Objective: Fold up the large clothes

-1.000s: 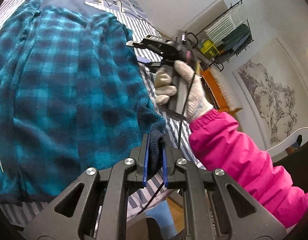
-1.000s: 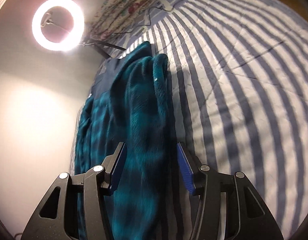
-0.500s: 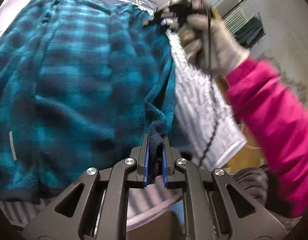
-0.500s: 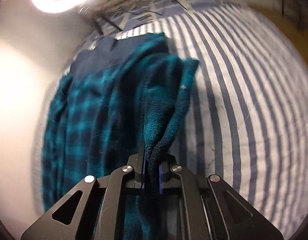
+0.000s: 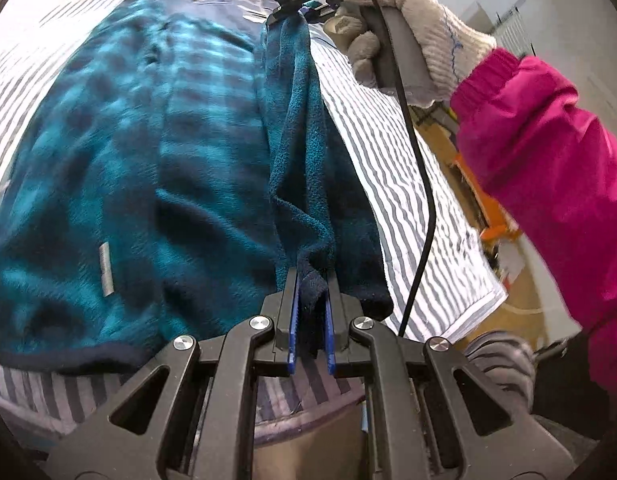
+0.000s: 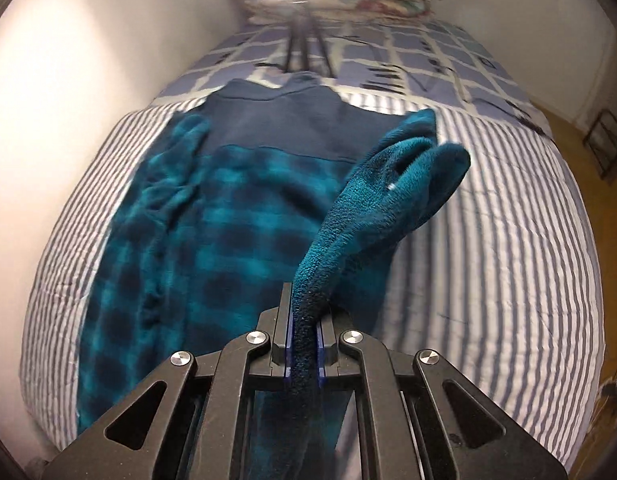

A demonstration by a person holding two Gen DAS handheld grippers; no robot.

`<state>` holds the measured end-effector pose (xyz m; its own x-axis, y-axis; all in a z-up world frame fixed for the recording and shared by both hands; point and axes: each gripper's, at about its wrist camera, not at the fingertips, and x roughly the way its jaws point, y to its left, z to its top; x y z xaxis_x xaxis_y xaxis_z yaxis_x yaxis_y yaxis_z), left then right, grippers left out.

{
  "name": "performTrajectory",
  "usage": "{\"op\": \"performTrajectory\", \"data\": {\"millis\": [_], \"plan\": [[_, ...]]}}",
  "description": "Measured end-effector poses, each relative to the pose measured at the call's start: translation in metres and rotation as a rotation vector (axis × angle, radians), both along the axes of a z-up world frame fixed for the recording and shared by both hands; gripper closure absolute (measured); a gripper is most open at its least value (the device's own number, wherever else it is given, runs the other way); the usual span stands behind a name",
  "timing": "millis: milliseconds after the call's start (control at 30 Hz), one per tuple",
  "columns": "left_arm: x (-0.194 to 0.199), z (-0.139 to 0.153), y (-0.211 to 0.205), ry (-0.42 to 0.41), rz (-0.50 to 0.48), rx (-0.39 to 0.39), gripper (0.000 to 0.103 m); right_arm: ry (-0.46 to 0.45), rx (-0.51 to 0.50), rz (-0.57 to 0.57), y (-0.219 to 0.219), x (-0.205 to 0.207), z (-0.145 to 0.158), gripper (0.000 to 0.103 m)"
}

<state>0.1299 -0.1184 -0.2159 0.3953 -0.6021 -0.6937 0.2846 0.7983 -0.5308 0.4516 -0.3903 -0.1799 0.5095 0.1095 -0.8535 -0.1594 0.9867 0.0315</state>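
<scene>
Since a second ago, the right tool (image 6: 304,344) has clamped shut on the teal plaid fleece shirt (image 5: 128,184), lifting its right edge; the left tool (image 5: 310,320) stays pinched on the hem. Shirt lies on the striped bed quilt (image 6: 508,260). Side fold underway; next, carry the edge across the body.

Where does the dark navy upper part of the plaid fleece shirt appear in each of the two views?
Left wrist view: not clearly visible; the far top of the plaid fleece shirt is blurred.
Right wrist view: navy upper part, upper centre, just below the checked blanket.
Shared landmark: the striped bedcover under the shirt.
</scene>
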Motion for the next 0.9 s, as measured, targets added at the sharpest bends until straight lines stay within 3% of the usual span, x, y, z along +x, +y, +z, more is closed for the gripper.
{"op": "performTrajectory", "data": {"millis": [100,233,400,533,633,800,900], "plan": [[-0.003,-0.008,0.014,0.035,0.037,-0.019,0.095,0.009,-0.036,0.071,0.035,0.006,-0.007,0.096],[0.006,-0.022,0.025,0.098,0.07,-0.037,0.095,0.05,-0.094,0.151,0.078,0.017,-0.04,0.096],[0.014,-0.029,0.03,0.122,0.088,-0.039,0.095,0.082,-0.119,0.155,0.089,0.025,-0.079,0.096],[0.019,-0.029,0.027,0.135,0.081,-0.045,0.095,0.084,-0.013,0.18,0.077,0.023,-0.07,0.085],[0.017,-0.03,0.023,0.132,0.08,-0.045,0.095,0.053,0.117,0.213,0.06,0.011,-0.045,0.083],[0.016,-0.025,0.033,0.122,0.097,-0.05,0.095,-0.01,0.288,0.221,0.013,-0.037,0.002,0.083],[0.013,-0.023,0.035,0.114,0.104,-0.038,0.095,-0.011,0.331,0.196,-0.008,-0.077,0.007,0.083]]}}
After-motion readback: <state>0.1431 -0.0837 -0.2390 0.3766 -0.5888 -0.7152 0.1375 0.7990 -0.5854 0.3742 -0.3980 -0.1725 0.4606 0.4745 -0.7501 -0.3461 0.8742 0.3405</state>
